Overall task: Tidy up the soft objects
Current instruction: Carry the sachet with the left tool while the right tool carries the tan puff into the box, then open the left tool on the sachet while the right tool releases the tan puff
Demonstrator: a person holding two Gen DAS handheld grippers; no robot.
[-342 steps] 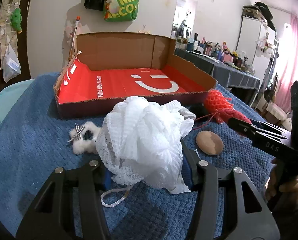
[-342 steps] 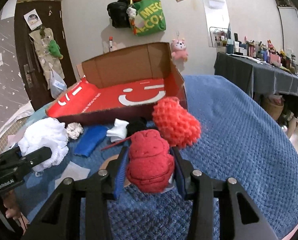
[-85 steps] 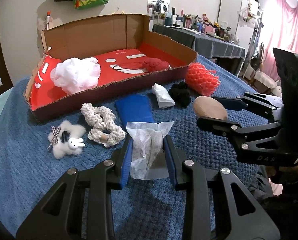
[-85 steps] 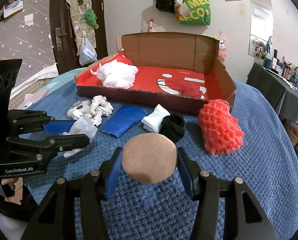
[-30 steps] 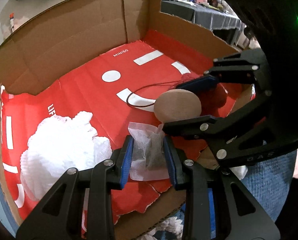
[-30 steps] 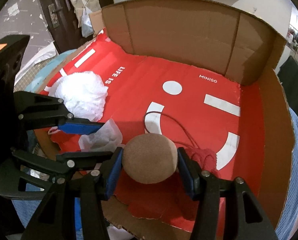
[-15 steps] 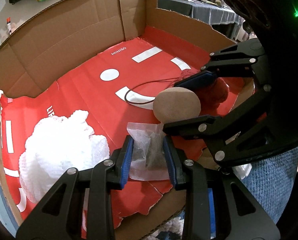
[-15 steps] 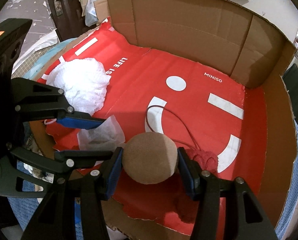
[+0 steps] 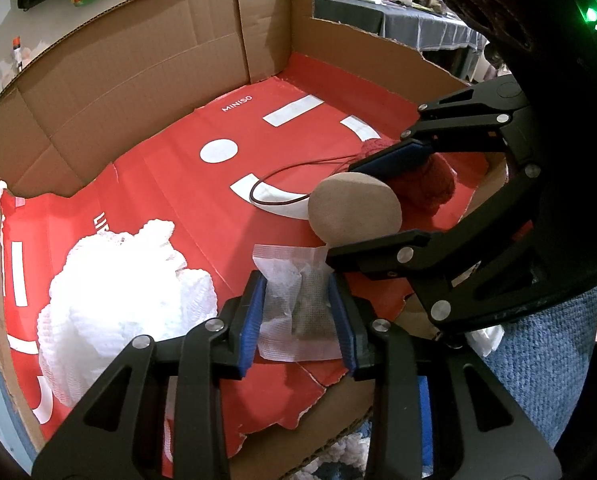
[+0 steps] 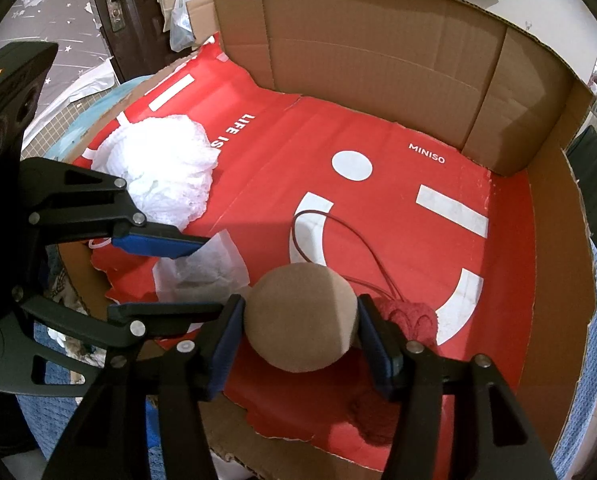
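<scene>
- my left gripper (image 9: 298, 316) has a white gauze sachet (image 9: 294, 300) between its blue pads, both pads touching it, and the jaws are just starting to ease apart; it hangs over the near edge of the box
- my right gripper (image 10: 298, 332) sits just beside it with a round tan sponge (image 10: 300, 316) wedged between its pads, and those jaws are opening a touch too while the pads are on the sponge
- sachet and sponge are both over the red floor of the cardboard box (image 10: 378, 60), close to the torn front edge, nearly touching each other
- right behind the sponge there's a dark red knitted thing (image 10: 410, 316) lying on the box floor, with a thin red cord (image 10: 338, 224) looping away across the white smile print
- fluffy white mesh puff (image 9: 126, 292) sits at the left end of the box, apart from the rest
- blue knit blanket (image 9: 546, 352) under the box, showing at the right edge
</scene>
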